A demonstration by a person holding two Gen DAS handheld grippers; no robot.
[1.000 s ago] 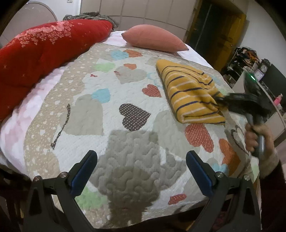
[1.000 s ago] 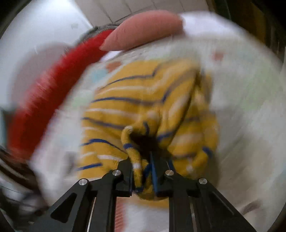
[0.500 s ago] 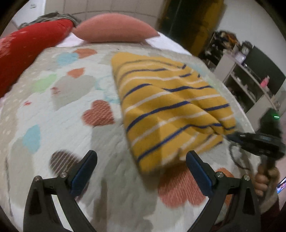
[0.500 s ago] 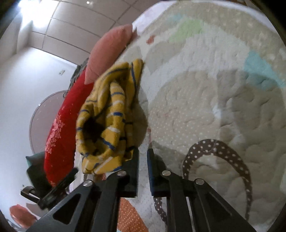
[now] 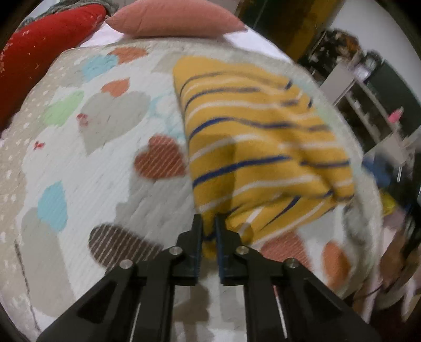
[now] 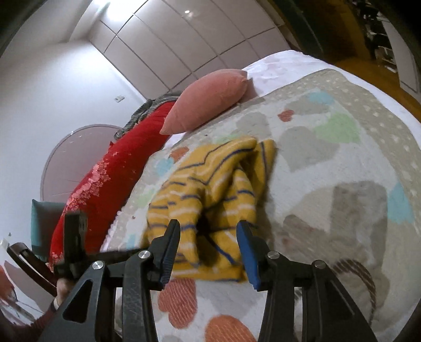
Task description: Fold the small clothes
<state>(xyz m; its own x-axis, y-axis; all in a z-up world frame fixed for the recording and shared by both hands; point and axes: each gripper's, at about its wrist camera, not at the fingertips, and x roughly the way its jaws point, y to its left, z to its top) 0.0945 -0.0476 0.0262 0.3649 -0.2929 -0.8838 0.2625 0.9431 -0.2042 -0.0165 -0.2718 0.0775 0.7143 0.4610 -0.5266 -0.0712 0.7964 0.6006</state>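
the yellow striped top (image 5: 257, 147) lies on the heart quilt (image 5: 79, 163) on the bed, over toward the side away from the red blanket (image 5: 44, 44), with the pink pillow (image 5: 173, 18) past its far end. a second ago the left gripper (image 5: 209, 231) was wide open and far from the cloth, and the right gripper (image 6: 208, 250) was the one pinching it. now they have swapped. the left one has come in and its jaws are squeezed together on the near corner of the top, with yellow cloth poking out between them. the right one has let go, and its jaws are apart with the bunched end of the top sitting in front of them, maybe just touching. the picture from the left side is a bit blurry, so that gripper seems to be moving. the top is already folded into a thick, lumpy bundle, but the end near the right gripper looks messy and puffed up. i think the job is mostly done, and this new grab is to pull the corner straight or fold it one more time. the cloth is soft and could slip or come undone if it is pulled too fast.
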